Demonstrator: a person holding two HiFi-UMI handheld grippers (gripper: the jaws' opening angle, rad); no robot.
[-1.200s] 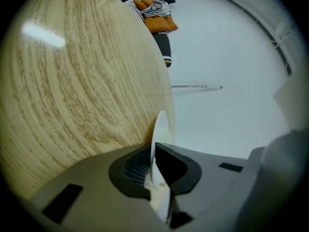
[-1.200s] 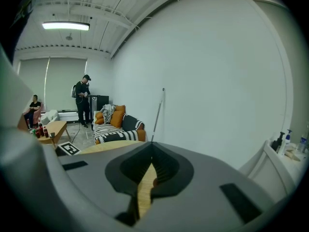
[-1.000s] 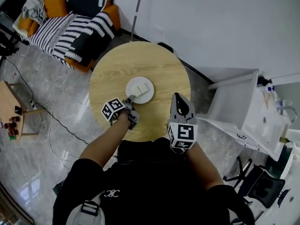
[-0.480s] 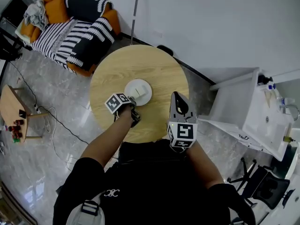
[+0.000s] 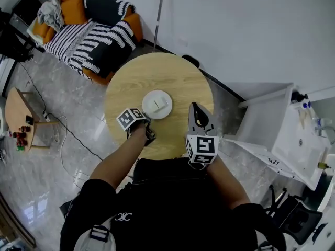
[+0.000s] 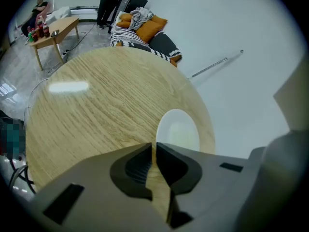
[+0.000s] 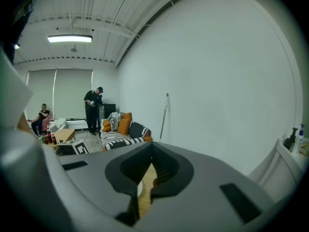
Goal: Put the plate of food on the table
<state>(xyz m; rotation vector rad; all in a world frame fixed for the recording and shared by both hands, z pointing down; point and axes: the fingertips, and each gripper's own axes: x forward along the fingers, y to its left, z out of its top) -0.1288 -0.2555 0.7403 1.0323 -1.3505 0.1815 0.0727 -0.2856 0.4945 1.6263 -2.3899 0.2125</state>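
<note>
The plate (image 5: pixel 157 103) sits mid-frame on the table (image 5: pixel 131 82). Both the left gripper (image 6: pixel 154 148) and right gripper (image 7: pixel 149 154) have jaws together, empty

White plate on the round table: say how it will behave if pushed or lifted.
The plate looks rigid and shallow, so it would probably slide flat on the smooth wooden table. The pale food on it might shift if tilted.
</note>
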